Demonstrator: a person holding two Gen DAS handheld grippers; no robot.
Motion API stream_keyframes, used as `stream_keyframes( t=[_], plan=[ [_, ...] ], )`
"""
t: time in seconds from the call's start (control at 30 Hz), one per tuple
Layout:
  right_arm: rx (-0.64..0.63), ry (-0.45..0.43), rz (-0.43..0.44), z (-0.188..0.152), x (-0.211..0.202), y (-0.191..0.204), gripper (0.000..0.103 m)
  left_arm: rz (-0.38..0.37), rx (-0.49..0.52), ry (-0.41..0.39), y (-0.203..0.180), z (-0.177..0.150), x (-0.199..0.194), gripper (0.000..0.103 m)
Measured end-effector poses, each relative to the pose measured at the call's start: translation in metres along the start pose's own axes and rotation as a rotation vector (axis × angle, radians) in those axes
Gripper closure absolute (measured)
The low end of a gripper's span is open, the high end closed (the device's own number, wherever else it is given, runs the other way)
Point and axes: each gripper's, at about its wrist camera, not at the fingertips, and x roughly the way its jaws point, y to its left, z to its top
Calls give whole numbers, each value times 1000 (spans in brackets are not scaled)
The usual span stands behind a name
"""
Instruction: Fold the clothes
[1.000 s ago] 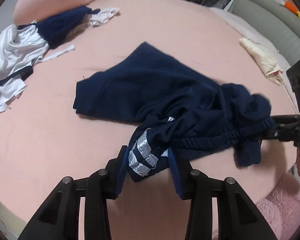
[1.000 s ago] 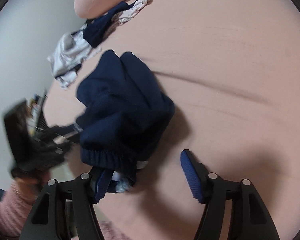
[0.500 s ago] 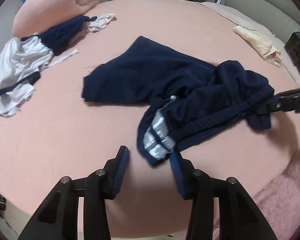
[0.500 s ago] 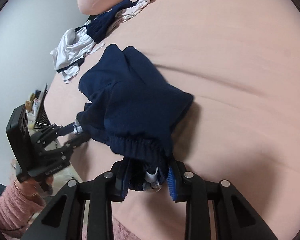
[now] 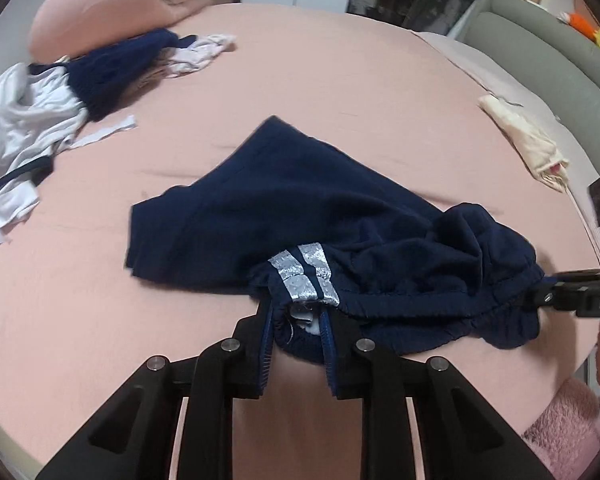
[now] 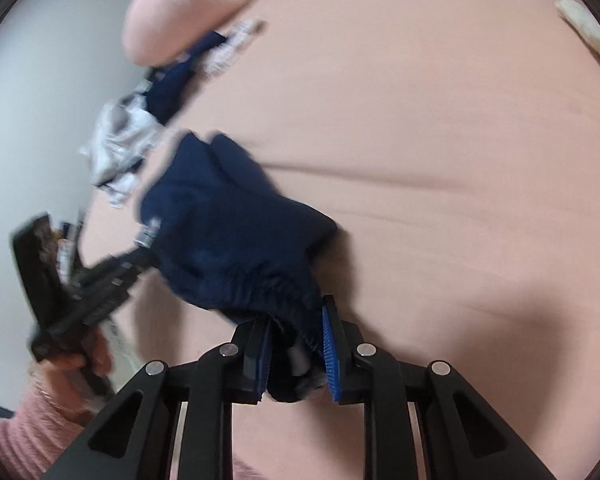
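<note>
Now the navy shorts [image 5: 300, 236] lie on the pink bed sheet [image 5: 340, 80], near its front edge. Their long axis runs from the leg hems at the far left toward the bunched elastic waistband at the near right in the left wrist view; the flat leg panel points away toward the pillow [image 5: 100, 12], and the two silver side stripes [image 5: 304, 268] face up near the waistband.

The left gripper [image 5: 296, 332] has its jaws drawn in and pinches the waistband just below the silver stripes, cloth filling the gap between the blue pads. The right gripper [image 6: 296, 352] is likewise pressed onto a fold of the waistband at the other end; from the left wrist view it shows as a black linkage [image 5: 568, 288] meeting the fabric at the right. The waistband sags between the two pinch points.

Half a second ago the left jaws stood spread, the striped corner lying loose between them on the sheet; they have since come together on that corner. The stripes, which then ran toward the camera, now sit higher and more crosswise. The right gripper was already clamped then and stays so, though its view is blurred.

A heap of white and navy clothes [image 5: 40, 120] lies at the far left beside the pillow, and a cream garment [image 5: 528, 144] rests at the right edge near the grey headboard [image 5: 540, 52].
</note>
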Motion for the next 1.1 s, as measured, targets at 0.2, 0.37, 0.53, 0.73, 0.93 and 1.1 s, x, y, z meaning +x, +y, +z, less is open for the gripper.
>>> stream_keyframes(
  t=[0.2, 0.37, 0.53, 0.73, 0.93, 1.1],
  plan=[
    [-70, -61, -51, -3, -33, 16, 82, -46, 29, -113, -10, 27, -51, 96],
    [-136, -211, -126, -16, -101, 40, 83, -114, -30, -213, -16, 32, -99, 96],
    [-78, -189, -111, -47, -110, 40, 82, -125, -19, -222, -29, 28, -104, 96],
    [-71, -72, -198, -52, -75, 30, 82, -121, -41, -310, -42, 44, -146, 97],
    [-6, -39, -107, -30, -45, 26, 75, -98, -56, -339, -28, 49, -165, 97],
    [-62, 0, -103, -27, -17, 44, 61, -105, -86, -338, -16, 45, -168, 97]
  ],
)
